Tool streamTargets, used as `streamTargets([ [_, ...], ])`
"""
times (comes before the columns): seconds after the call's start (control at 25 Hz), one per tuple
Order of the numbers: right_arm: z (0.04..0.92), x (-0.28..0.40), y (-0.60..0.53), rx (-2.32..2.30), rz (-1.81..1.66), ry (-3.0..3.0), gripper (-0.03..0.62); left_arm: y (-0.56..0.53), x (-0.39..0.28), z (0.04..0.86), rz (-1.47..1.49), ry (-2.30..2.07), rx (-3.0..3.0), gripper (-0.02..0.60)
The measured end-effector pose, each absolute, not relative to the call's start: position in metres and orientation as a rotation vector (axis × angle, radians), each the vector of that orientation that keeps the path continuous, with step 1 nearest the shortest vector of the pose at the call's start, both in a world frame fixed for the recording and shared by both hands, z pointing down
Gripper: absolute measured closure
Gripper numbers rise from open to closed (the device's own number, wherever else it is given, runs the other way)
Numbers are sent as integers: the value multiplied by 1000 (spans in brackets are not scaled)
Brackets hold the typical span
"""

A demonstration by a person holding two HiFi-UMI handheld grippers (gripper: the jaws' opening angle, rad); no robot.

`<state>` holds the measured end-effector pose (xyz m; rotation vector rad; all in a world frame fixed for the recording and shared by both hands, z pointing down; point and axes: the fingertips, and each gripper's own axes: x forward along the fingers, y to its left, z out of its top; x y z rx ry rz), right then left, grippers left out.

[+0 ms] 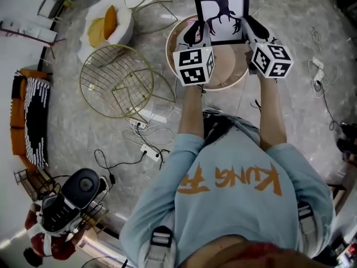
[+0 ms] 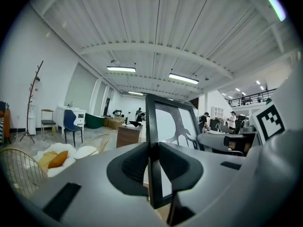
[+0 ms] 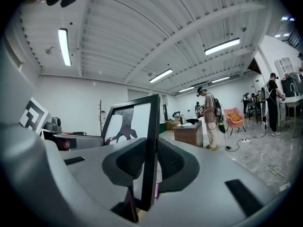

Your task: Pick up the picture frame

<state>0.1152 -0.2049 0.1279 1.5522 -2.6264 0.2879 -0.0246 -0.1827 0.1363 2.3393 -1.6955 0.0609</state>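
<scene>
Over the far rim of a round wooden table [image 1: 226,81], a person holds a black picture frame [image 1: 221,15] between two hand-held grippers. The left gripper [image 1: 201,33] is clamped on the frame's left edge and the right gripper [image 1: 251,31] on its right edge. Each gripper view shows the thin black moulding standing upright between ribbed pads [image 2: 130,167] that press on it from both sides, and the white picture with its dark branching silhouette faces the person. The frame appears clear of the table, with only the two grips carrying it, so the lift looks well under way. Doing the step well is likely a matter of symmetry: both hands should travel together and at one height, so the frame stays upright and square and does not rack between the two clamps. The pads bite only a narrow strip of moulding, so any twist of one wrist against the other could lever the edge out of a grip or strain the glazing. A steady, even squeeze probably serves better than a harder one. A gold wire basket [image 1: 116,81] and loose cables [image 1: 148,144] lie on the floor to the left, well apart from the load.
</scene>
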Motion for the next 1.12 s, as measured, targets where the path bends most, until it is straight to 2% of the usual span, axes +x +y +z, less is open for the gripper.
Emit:
streamTargets([
  [0.32,79,130,-200,1581,167,-2700,523,-180,-11,88,20,-1745,2421,500],
  [1.12,52,133,-203,1552,71,-2748,522,-179,-5,61,20,-1796,2466,497],
])
